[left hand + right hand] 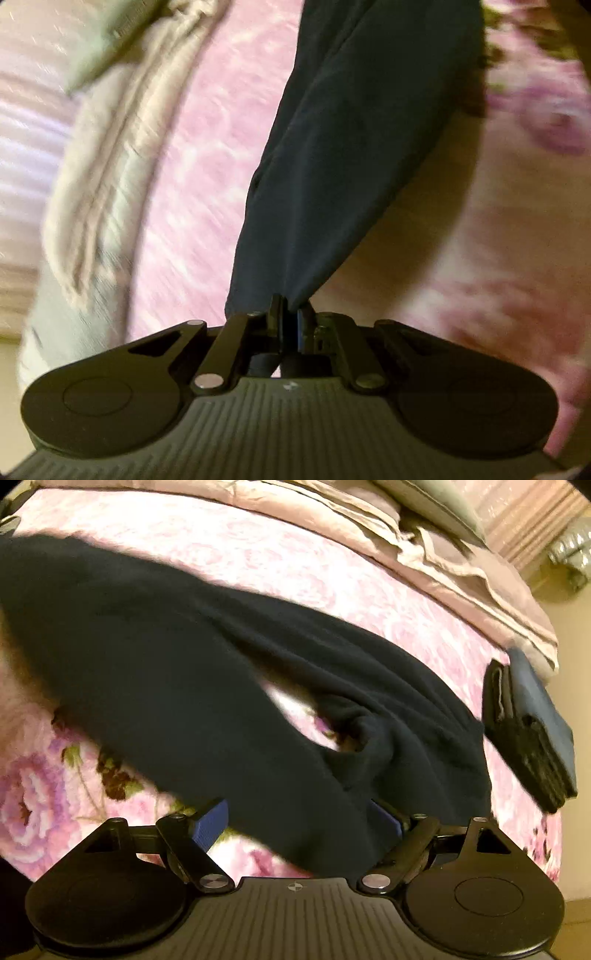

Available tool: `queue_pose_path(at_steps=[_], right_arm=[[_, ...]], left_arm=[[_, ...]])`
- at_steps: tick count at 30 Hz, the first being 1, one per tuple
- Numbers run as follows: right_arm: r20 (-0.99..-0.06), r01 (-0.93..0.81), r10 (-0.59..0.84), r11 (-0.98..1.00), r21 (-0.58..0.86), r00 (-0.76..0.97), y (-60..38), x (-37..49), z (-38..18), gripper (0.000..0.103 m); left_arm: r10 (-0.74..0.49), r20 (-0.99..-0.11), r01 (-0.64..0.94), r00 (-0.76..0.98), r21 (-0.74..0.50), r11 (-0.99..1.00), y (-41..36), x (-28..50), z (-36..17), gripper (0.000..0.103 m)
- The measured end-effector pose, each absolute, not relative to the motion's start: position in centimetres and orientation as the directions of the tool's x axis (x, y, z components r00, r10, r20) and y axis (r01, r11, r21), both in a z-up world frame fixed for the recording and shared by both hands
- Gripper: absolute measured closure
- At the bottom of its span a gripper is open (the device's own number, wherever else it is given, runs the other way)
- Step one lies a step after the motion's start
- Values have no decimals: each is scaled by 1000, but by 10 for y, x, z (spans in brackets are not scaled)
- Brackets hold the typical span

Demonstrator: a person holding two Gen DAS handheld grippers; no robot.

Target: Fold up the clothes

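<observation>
Spreading under everything I see is the bed (332, 576), its pink flowered cover filling both views, with a bundle of pale bedding (461, 565) heaped along its far edge. Across the cover lies the task's thing, a dark garment (192, 657), draped in loose folds from the left of the right wrist view down toward my right gripper (303, 819); a gap in its folds shows the flowers beneath. Near the bed's right edge sits a small stack (532, 734) of dark and blue folded clothes, apart from the garment. My left gripper (291, 314) has its fingers pressed together on a gathered bit of the garment, and the cloth runs up and away from the pinch in a taut band, so I judge that end is lifted off the cover. My right gripper's fingers are spread wide, the blue pads (208, 825) showing, with cloth lying between them but not clamped. I read this as the start of a fold: one corner is held, the other not yet. The next move, I think, calls for closing the right fingers on an edge rather than on a bunched lump, then drawing both ends apart so the garment flattens before I lay it over. The left view is blurred, so I cannot tell which part of the garment I am holding.
</observation>
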State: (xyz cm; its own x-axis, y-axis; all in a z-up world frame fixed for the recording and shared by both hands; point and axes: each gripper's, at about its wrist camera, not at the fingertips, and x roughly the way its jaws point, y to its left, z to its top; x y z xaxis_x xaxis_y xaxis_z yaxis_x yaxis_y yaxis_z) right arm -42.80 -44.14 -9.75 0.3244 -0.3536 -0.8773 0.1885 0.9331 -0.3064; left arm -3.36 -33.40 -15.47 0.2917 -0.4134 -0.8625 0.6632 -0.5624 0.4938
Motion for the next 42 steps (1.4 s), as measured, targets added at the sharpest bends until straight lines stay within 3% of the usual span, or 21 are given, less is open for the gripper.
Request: queue_pose_path(at_steps=[6, 11, 14, 20, 25, 27, 28, 29, 39, 40, 41, 42], right_arm=[[-908, 121, -276, 961, -250, 315, -441, -432, -110, 18], [-904, 62, -240, 970, -233, 354, -444, -431, -104, 18], [-894, 2, -206, 975, -224, 398, -442, -420, -103, 18], [-862, -155, -55, 976, -153, 504, -433, -345, -98, 18], [-866, -429, 105, 893, -134, 489, -409, -258, -106, 18], [-872, -520, 143, 843, -140, 467, -398, -229, -114, 18], [-878, -556, 161, 820, -135, 450, -395, -215, -120, 18], [-883, -585, 176, 801, -128, 435, -392, -204, -125, 18], [-899, -802, 343, 597, -15, 273, -327, -141, -153, 18], [-906, -823, 343, 568, -9, 247, -317, -139, -159, 22], [-912, -840, 345, 543, 3, 220, -309, -137, -165, 40], [-916, -848, 353, 529, 28, 190, -305, -136, -166, 51]], left_arm=[[-255, -908, 638, 331, 415, -649, -268, -70, -193, 93], [-151, -928, 760, 341, 367, -536, -260, -44, -197, 84], [-159, -927, 840, 340, 375, -392, -267, -14, -178, 66], [-235, -937, 963, 259, 269, -10, -294, 55, -165, 59], [-252, -962, 994, 104, 98, 38, -324, 66, -208, 49], [-222, -974, 999, 53, 49, 22, -331, 64, -228, 59], [-218, -975, 999, 38, 37, 12, -331, 63, -234, 74], [-230, -973, 999, 36, 35, 7, -327, 59, -230, 103], [-309, -951, 999, 32, 19, 46, -257, 7, -167, 103], [-307, -951, 998, 37, 17, 68, -253, 6, -167, 103], [-304, -952, 996, 42, 15, 90, -249, 4, -167, 99], [-302, -952, 994, 46, 13, 112, -245, 3, -167, 97]])
